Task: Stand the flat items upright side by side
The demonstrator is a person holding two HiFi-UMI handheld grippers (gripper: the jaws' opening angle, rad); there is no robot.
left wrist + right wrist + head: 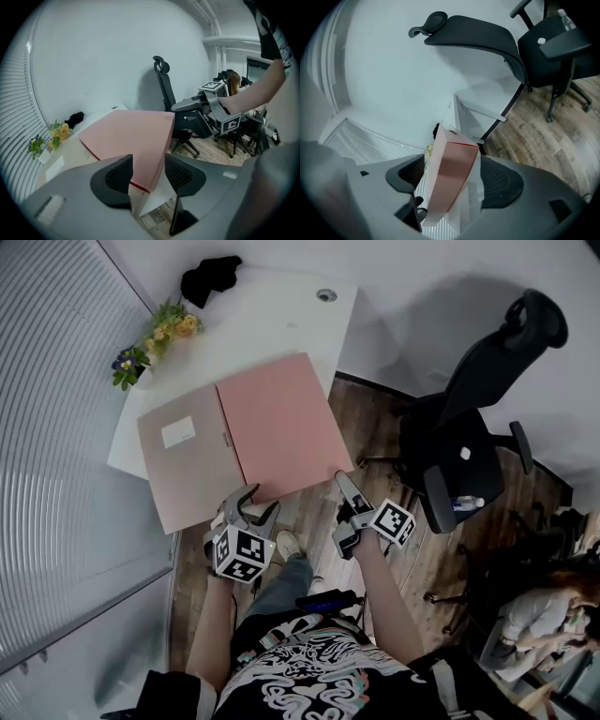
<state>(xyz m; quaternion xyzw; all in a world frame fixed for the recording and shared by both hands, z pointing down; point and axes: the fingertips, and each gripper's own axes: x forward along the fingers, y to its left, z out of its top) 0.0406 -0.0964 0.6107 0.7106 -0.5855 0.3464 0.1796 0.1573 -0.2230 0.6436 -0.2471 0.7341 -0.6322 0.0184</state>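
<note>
At the near edge of the table (281, 310), the pink folder (281, 423) lies flat beside a tan folder (187, 465). Its near corners are straddled, unpressed, by the wide-open right gripper (349, 495) and the part-open left gripper (259, 503). Both corners should be pinched evenly before tilting. Flowers (167, 334), upper left, are well apart.

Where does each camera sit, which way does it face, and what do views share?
Head view: on the head, steeply down at table; arms, left gripper, right gripper show.
Left gripper view: on that gripper, along its open jaws at pink folder.
Right gripper view: on that gripper, pink folder edge-on between open jaws.
Shared: all show pink folder, office chair.
</note>
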